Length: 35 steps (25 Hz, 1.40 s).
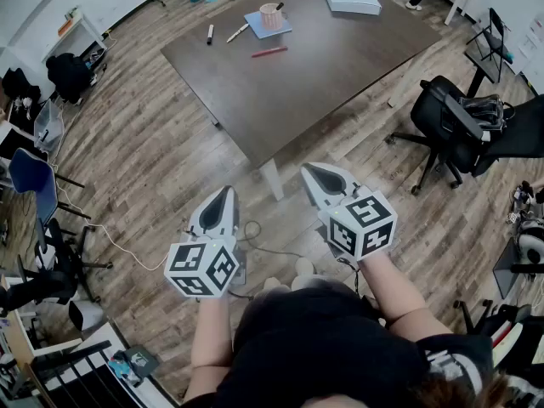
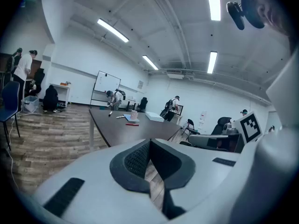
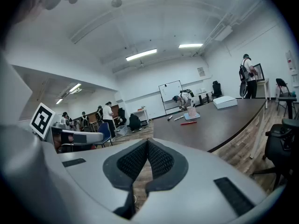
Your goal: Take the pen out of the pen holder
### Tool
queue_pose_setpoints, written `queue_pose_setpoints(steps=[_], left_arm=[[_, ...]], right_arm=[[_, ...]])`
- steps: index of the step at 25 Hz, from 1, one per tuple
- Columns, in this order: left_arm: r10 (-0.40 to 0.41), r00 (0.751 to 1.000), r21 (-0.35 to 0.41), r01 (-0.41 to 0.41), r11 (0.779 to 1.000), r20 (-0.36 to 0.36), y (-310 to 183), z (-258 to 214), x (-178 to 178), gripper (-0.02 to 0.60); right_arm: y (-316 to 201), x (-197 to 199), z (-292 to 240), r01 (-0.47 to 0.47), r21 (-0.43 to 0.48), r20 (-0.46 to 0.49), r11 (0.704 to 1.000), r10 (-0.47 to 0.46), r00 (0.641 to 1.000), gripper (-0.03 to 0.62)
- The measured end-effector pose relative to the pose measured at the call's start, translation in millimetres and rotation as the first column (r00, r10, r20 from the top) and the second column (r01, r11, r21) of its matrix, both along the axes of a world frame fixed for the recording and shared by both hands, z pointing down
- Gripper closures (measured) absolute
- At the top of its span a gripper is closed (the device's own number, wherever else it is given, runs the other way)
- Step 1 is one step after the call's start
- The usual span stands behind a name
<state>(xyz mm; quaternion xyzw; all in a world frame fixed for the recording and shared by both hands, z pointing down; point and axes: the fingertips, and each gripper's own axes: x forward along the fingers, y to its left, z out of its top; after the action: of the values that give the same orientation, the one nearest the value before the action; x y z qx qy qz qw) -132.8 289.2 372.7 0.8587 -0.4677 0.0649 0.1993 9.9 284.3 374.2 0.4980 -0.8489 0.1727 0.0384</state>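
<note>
Nearby, the left gripper (image 1: 224, 195) and right gripper (image 1: 313, 173) were both clenched on nothing, well short of the table (image 1: 340, 75). At its far end the pink pen holder (image 1: 270, 15) stood on a blue pad (image 1: 255, 25), the pen (image 1: 279, 7) poking above its rim (light, stiff, probably slick). Pinching that exposed upper end looked best.

Right claw (image 3: 147, 143) closed, empty; far ahead on table (image 3: 229, 120), pinkish pen holder (image 3: 191, 111), seemingly red pen (image 3: 188, 122)
</note>
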Motion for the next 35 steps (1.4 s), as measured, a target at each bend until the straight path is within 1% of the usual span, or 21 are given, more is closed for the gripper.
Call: queue_pose_setpoints(steps=[5, 10, 17, 19, 22, 27, 35], left_arm=[[-0.013, 1.0, 0.008, 0.014, 1.0, -0.02, -10.6, 0.9, 11.0, 0.566], [-0.045, 0.999, -0.021, 0.045, 0.999, -0.015, -20.2, 7.7, 1.9, 0.566], [-0.038, 0.999, -0.005, 0.038, 0.999, -0.007, -54.4, 9.6, -11.4, 0.566], [-0.025, 1.0, -0.01, 0.025, 1.0, -0.015, -70.0, 13.2, -15.9, 0.566], [0.017, 1.0, -0.019, -0.017, 1.0, -0.023, -94.9, 15.1, -19.8, 0.566], [0.074, 0.997, -0.01, -0.074, 0.997, -0.006, -139.6, 18.1, -29.7, 0.566], [0.149, 0.989, -0.002, -0.149, 0.989, 0.002, -200.3, 18.8, -50.5, 0.566]], right_arm=[[-13.0, 9.8, 9.1, 0.014, -0.02, 0.015, 1.0, -0.014, 1.0, 0.576], [-23.4, 3.1, 13.0, 0.037, -0.028, 0.011, 0.999, -0.037, 0.999, 0.576], [-53.7, -11.7, 16.2, 0.029, -0.032, -0.001, 0.999, -0.029, 1.0, 0.576], [-66.2, -17.6, 16.0, 0.024, -0.032, -0.011, 0.999, -0.024, 1.0, 0.576], [-89.8, -26.6, 13.0, 0.01, -0.029, -0.022, 1.0, -0.01, 1.0, 0.576], [-136.2, -44.9, 8.4, -0.016, -0.026, -0.034, 1.0, 0.015, 0.999, 0.576], [-193.3, -77.6, 6.5, -0.044, -0.032, -0.058, 0.999, 0.043, 0.997, 0.574]])
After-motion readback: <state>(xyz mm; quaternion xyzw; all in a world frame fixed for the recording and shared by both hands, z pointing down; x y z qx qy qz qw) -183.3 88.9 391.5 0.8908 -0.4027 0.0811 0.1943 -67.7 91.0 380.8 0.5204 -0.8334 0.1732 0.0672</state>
